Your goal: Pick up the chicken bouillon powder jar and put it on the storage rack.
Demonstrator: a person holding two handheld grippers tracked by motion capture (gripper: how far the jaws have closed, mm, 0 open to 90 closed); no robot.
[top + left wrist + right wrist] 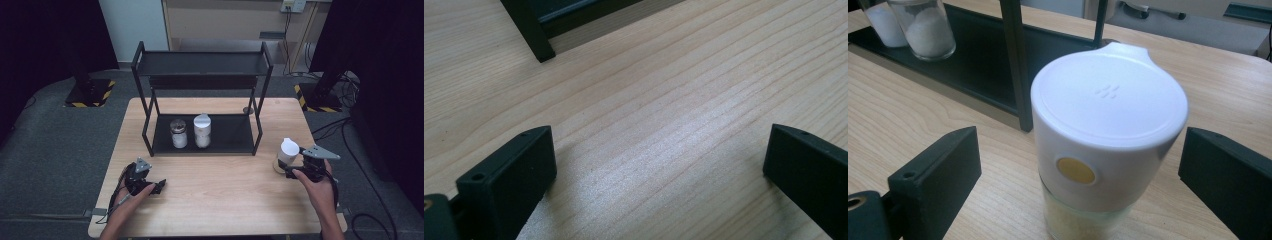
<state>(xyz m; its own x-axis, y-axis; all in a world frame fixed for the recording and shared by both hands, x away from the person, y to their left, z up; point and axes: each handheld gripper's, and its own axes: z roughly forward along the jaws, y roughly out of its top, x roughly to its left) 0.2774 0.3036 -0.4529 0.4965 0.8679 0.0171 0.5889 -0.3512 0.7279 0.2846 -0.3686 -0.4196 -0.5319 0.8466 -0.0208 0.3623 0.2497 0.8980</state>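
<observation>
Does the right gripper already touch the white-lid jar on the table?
Apart. In the right gripper view, bare table shows between each jaw of the right gripper and the white-lid jar standing between them.

Pale wood-grain table (664,125), smooth, with a soft satin sheen where light falls across the grain. Matt black rack (200,64) toward the far edge, looking like painted metal, its posts and shelves dull and even. Clear glass jar (925,30) on the lower shelf, glossy, holding white granules; beside it a second jar (202,131) with a white cap. Near the right edge, a dispenser jar (1105,130): smooth white plastic lid, faintly glossy, with a round yellow button, over a clear body of pale yellowish grains. Matt black plastic jaws, slightly rough-textured, on both grippers. Dark grey carpet-like floor (60,140), coarse.
</observation>
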